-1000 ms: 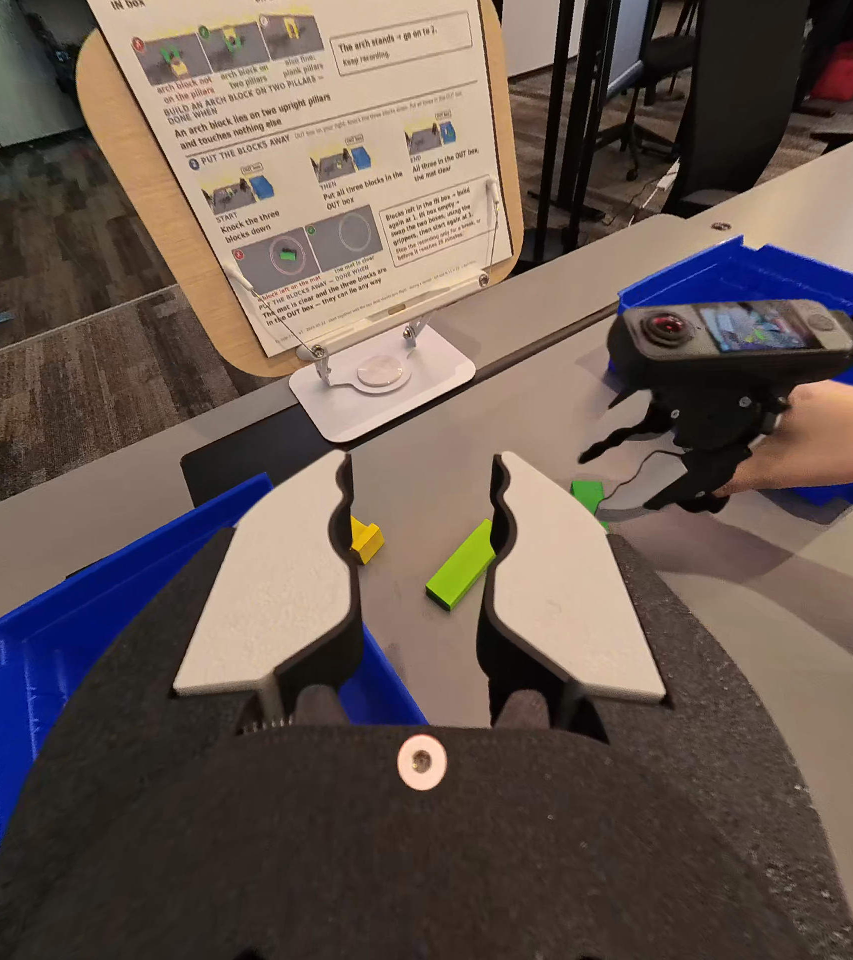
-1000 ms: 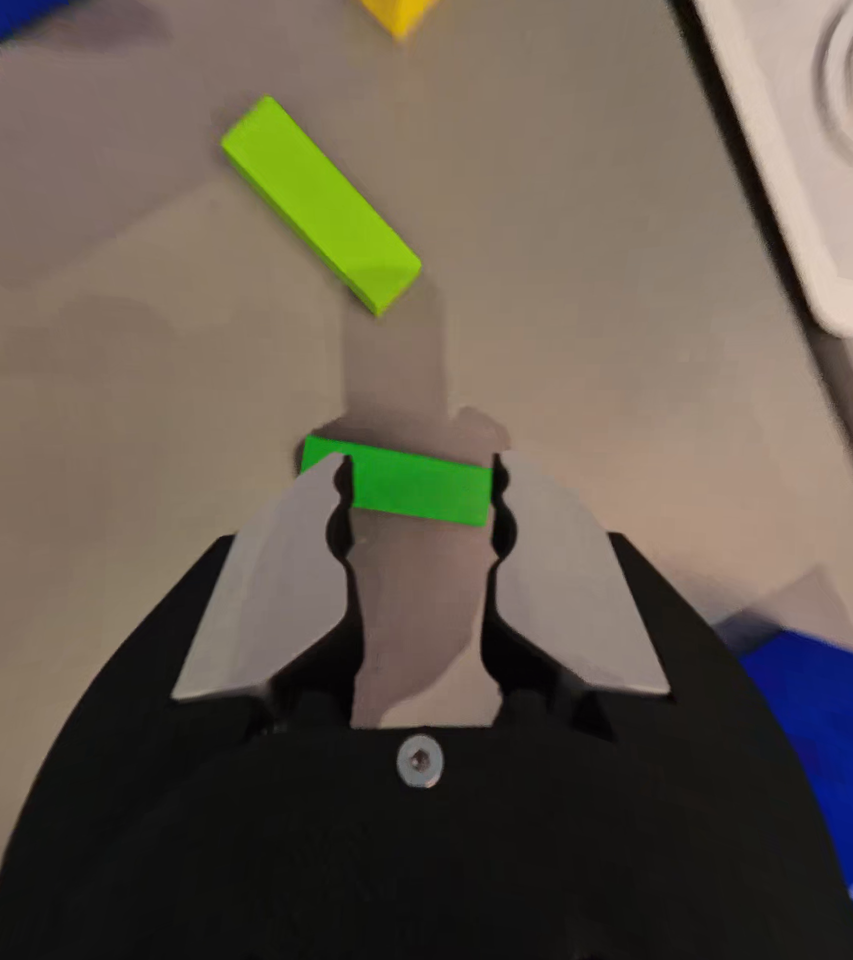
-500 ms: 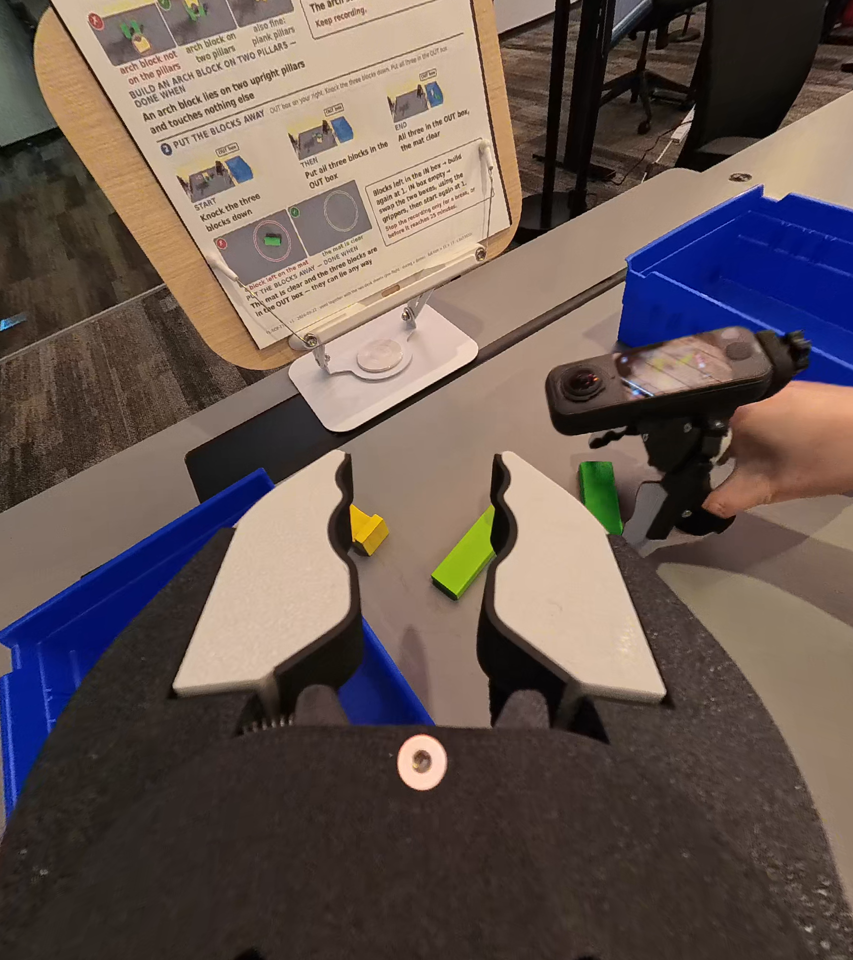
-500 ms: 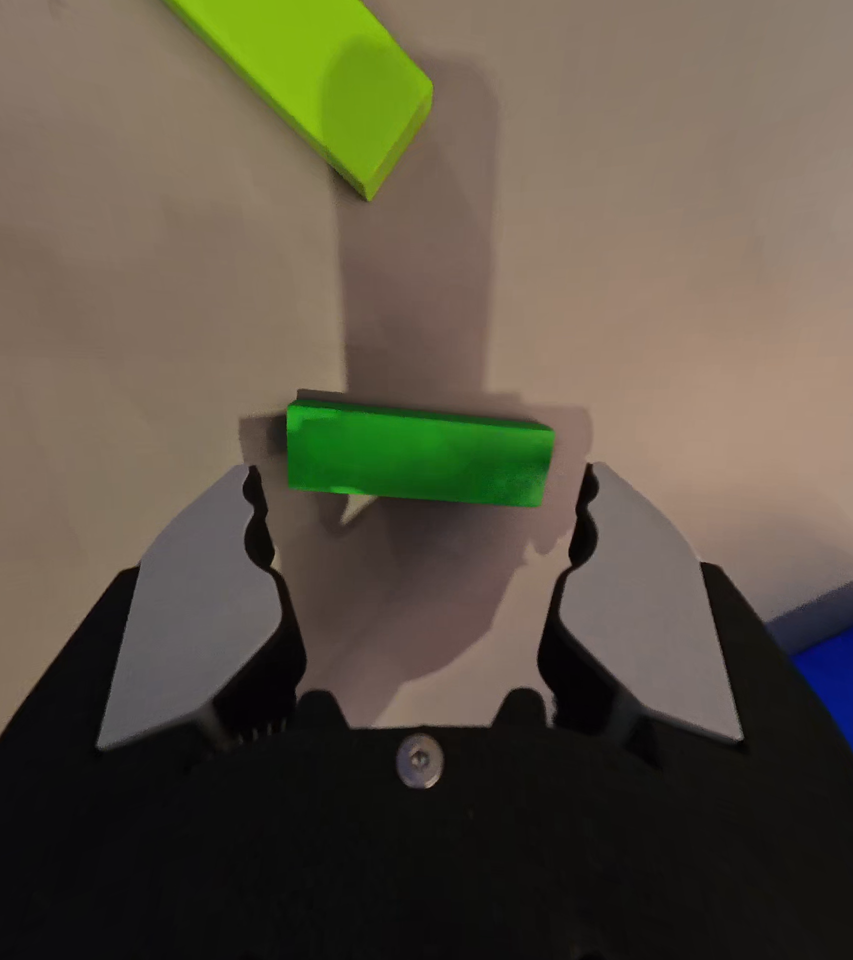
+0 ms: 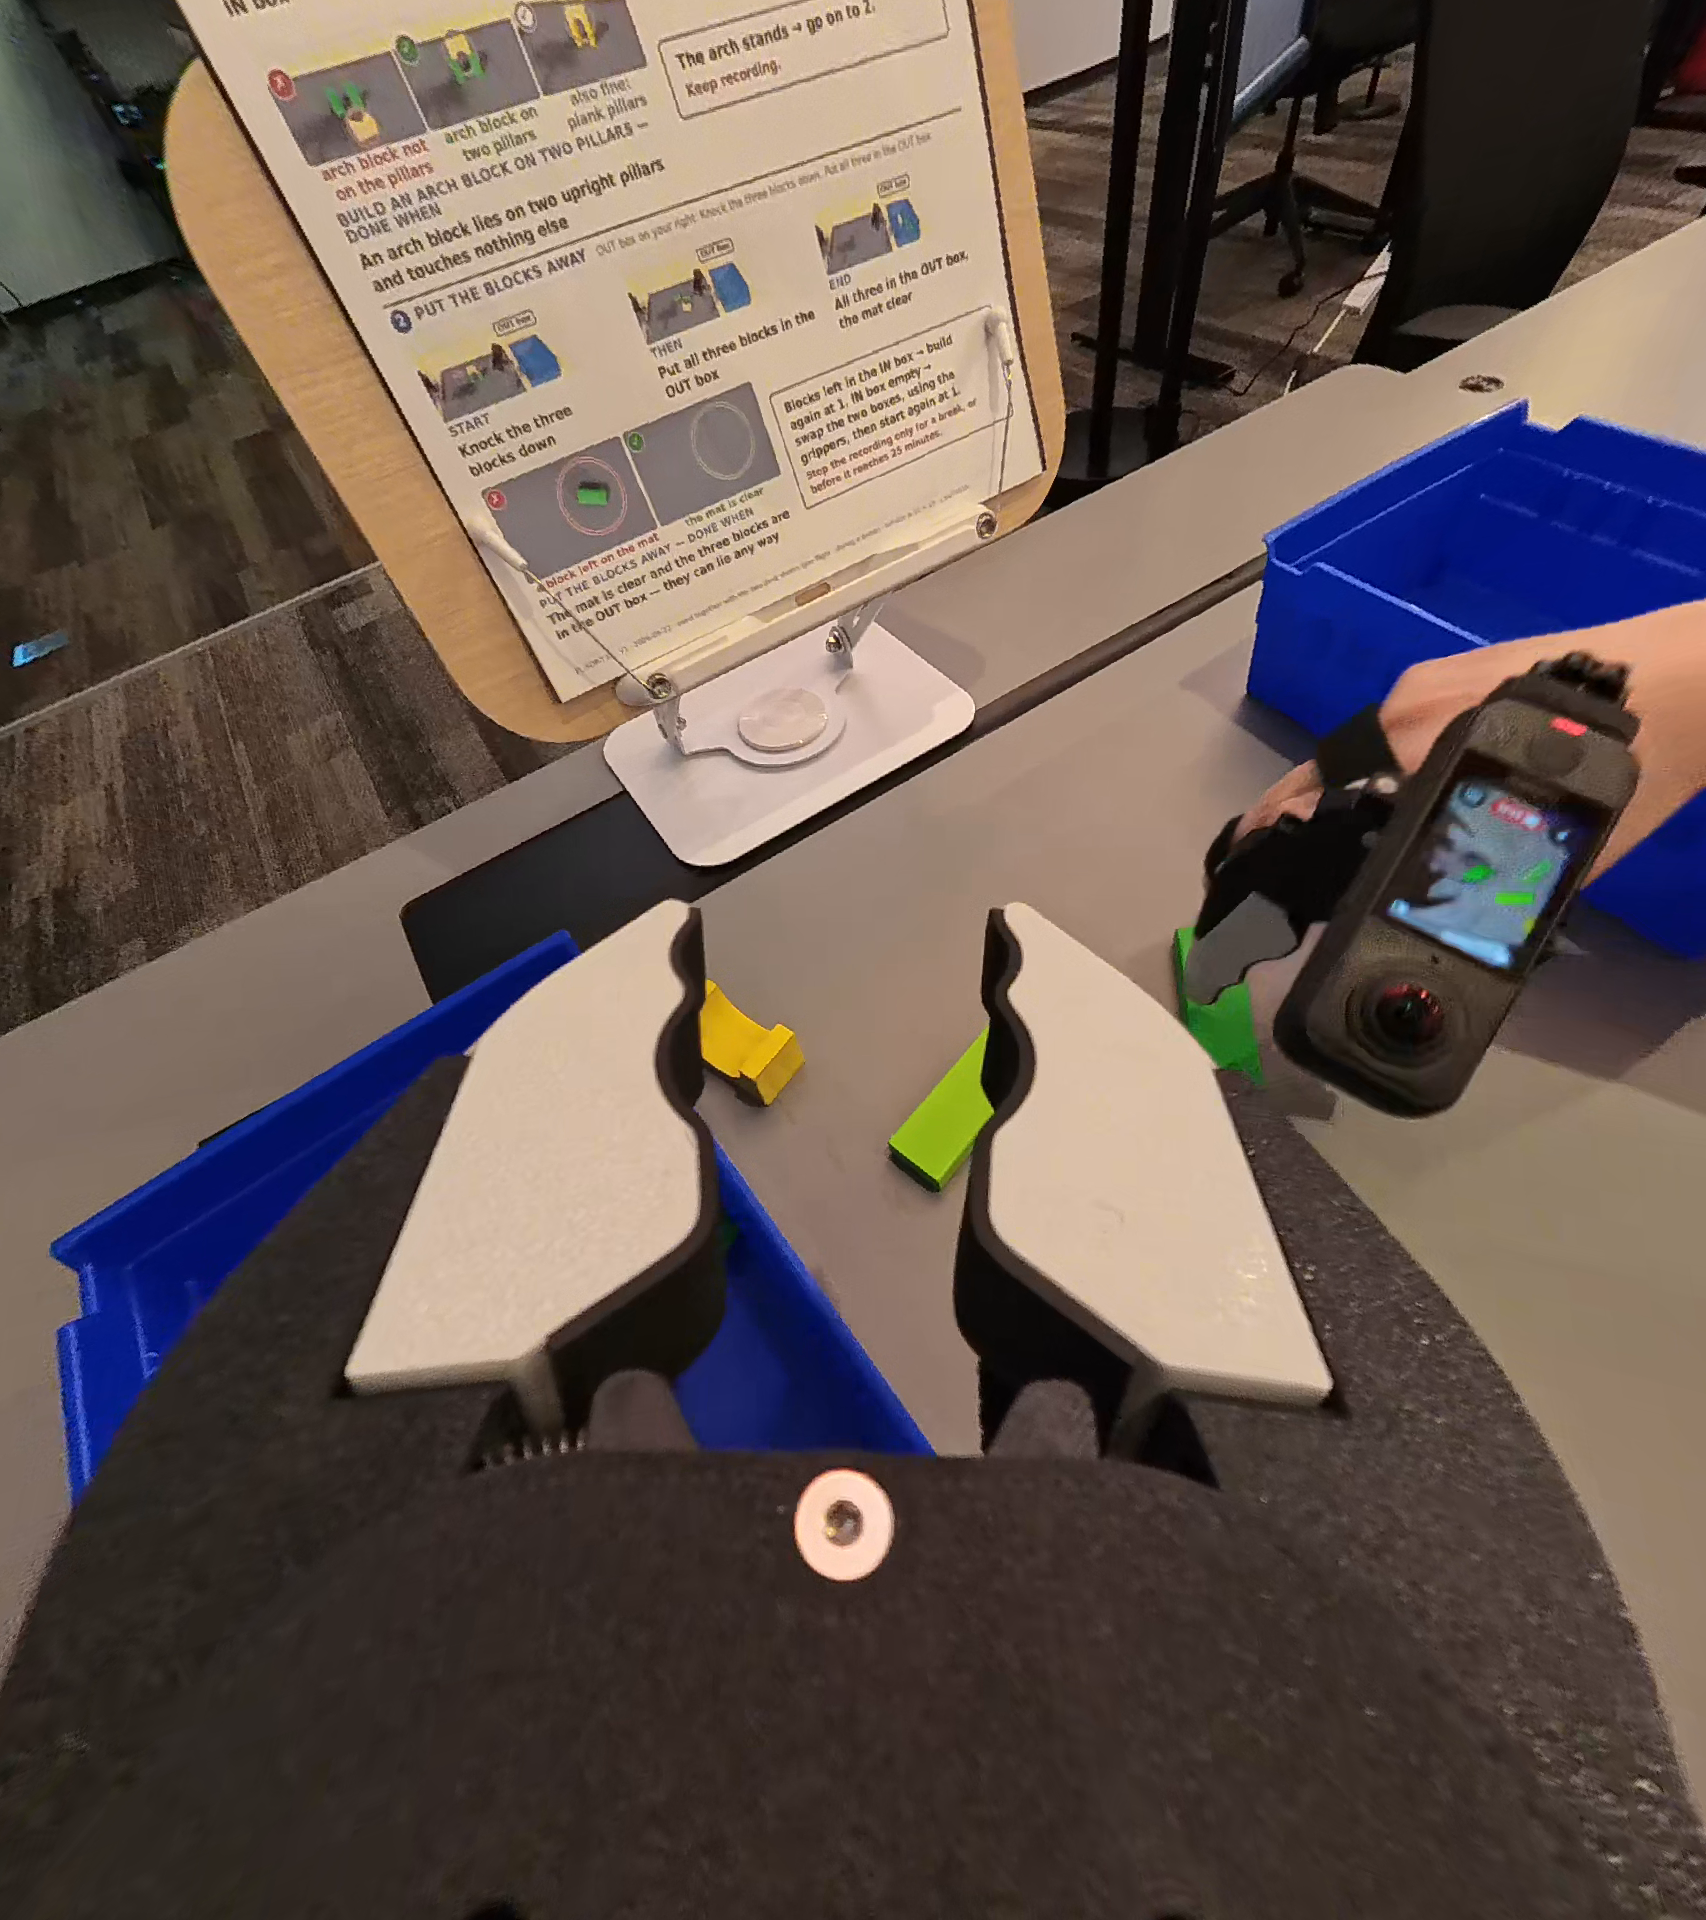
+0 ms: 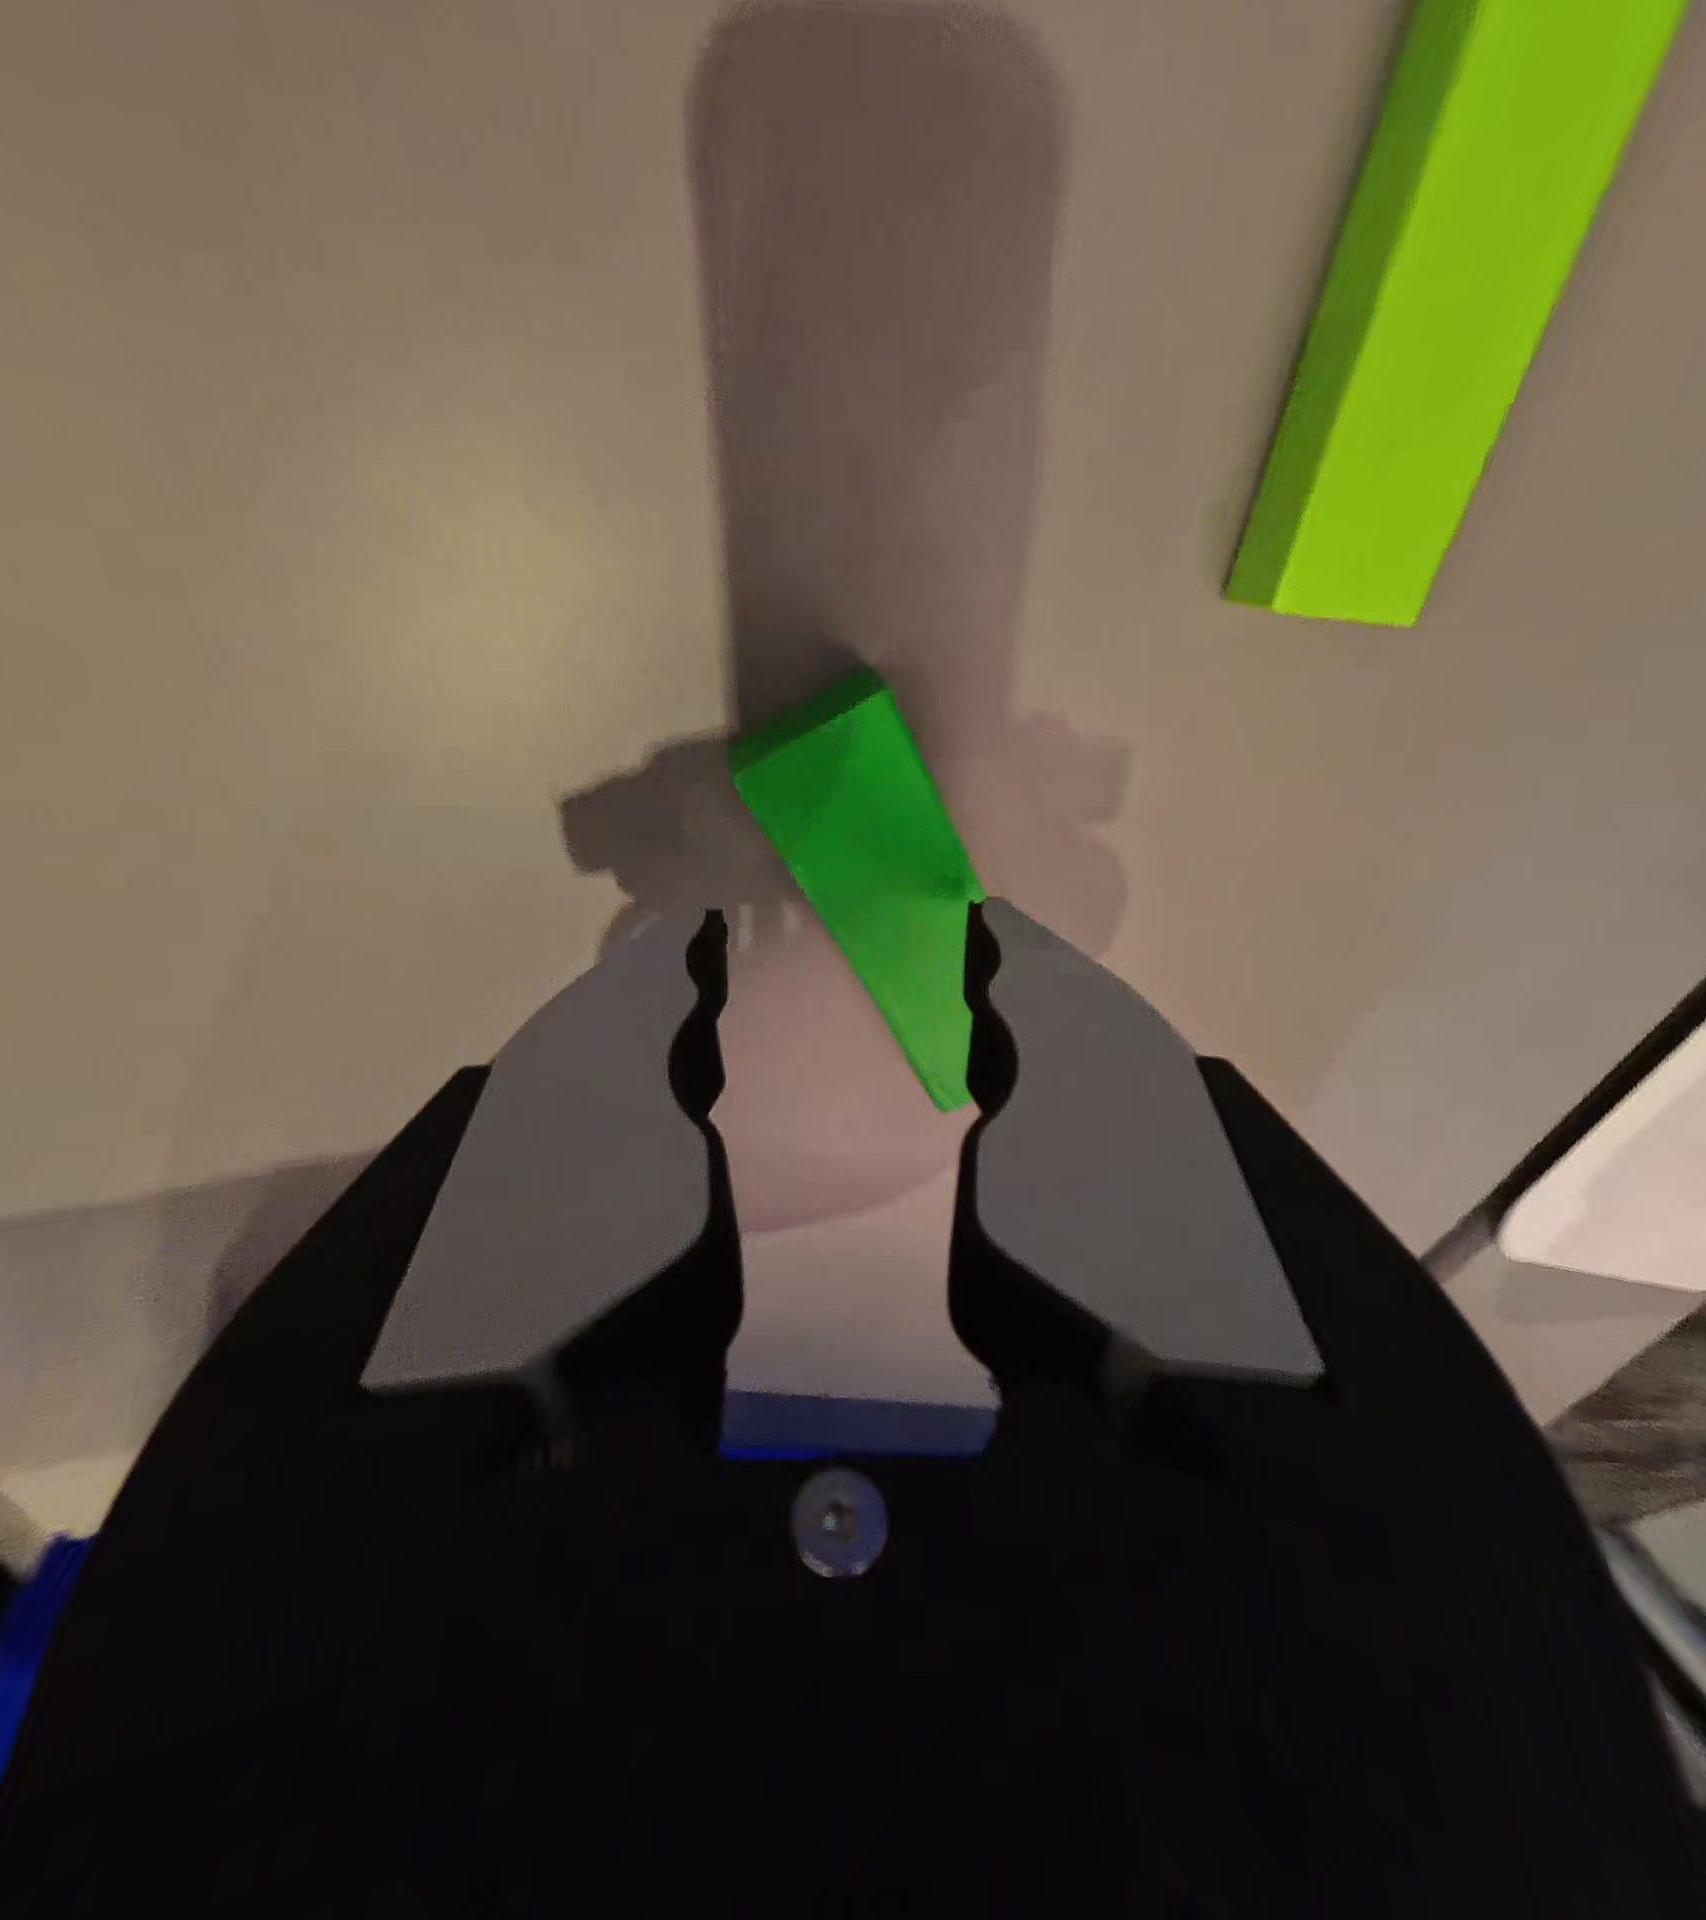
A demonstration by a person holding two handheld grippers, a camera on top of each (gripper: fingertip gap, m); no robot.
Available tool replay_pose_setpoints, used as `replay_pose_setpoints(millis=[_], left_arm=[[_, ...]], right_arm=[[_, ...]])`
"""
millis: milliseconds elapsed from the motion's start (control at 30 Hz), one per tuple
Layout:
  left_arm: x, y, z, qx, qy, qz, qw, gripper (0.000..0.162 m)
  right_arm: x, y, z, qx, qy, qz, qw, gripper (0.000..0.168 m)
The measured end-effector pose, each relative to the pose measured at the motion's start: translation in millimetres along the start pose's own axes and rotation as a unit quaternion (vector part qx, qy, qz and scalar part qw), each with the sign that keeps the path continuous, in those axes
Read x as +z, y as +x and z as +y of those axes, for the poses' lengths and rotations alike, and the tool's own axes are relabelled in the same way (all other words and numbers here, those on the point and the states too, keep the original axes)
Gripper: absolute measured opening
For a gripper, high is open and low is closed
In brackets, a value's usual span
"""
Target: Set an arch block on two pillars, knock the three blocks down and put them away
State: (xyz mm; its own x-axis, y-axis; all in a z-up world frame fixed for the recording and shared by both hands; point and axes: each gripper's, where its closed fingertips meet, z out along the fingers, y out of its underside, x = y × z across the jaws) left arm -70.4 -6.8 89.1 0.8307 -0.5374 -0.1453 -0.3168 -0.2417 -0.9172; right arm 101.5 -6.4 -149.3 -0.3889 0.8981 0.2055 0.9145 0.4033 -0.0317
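A dark green block [image 6: 859, 831] sits skewed between the fingers of my right gripper [image 6: 844, 920], pressed against the right finger. The jaws are closed in on it. In the left wrist view this block [image 5: 1223, 1023] stands tilted on one end on the grey table, under the right gripper [image 5: 1244, 935]. A lime green plank [image 5: 937, 1127] lies flat on the table and also shows in the right wrist view [image 6: 1451, 312]. A yellow arch block [image 5: 755, 1049] lies beside it. My left gripper [image 5: 838, 925] is open and empty, held above the near blue bin.
A blue bin [image 5: 205, 1226] is under my left gripper at the near left. A second blue bin [image 5: 1514, 540] stands at the far right behind the person's hand [image 5: 1514, 675]. An instruction board on a white stand [image 5: 787, 748] is at the table's back edge. The grippers' ends are close to 30 cm from one another. About 15 cm separates my right fingertips from the lime green plank [image 5: 937, 1127].
The right gripper's jaws went from wide open to closed in on the dark green block. It rolled over, and the block went from lying flat to tilted. The left gripper hardly moved.
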Motion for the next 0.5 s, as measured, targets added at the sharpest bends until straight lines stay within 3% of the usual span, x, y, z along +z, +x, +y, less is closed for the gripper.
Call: replay_pose_setpoints(millis=[133, 267, 333, 433, 500], left_arm=[[2, 0, 3, 0.001, -0.007, 0.002, 1.0, 0.052], [8, 3, 8, 0.008, -0.02, 0.008, 1.0, 0.052], [10, 3, 9, 0.009, -0.025, 0.01, 1.0, 0.052], [9, 1, 8, 0.005, -0.022, 0.013, 1.0, 0.052], [7, 0, 7, 0.0, -0.017, 0.015, 1.0, 0.052]], right_arm=[[13, 10, 3, -0.054, -0.039, 0.0, 0.998, 0.046], [12, 4, 11, -0.024, -0.065, -0.058, 0.996, 0.035], [2, 7, 18, -0.01, -0.065, -0.042, 0.997, 0.034], [-51, 29, 32, 0.05, 0.001, 0.044, 0.998, 0.034], [-108, 49, 59, 0.15, 0.069, 0.11, 0.98, 0.034]])
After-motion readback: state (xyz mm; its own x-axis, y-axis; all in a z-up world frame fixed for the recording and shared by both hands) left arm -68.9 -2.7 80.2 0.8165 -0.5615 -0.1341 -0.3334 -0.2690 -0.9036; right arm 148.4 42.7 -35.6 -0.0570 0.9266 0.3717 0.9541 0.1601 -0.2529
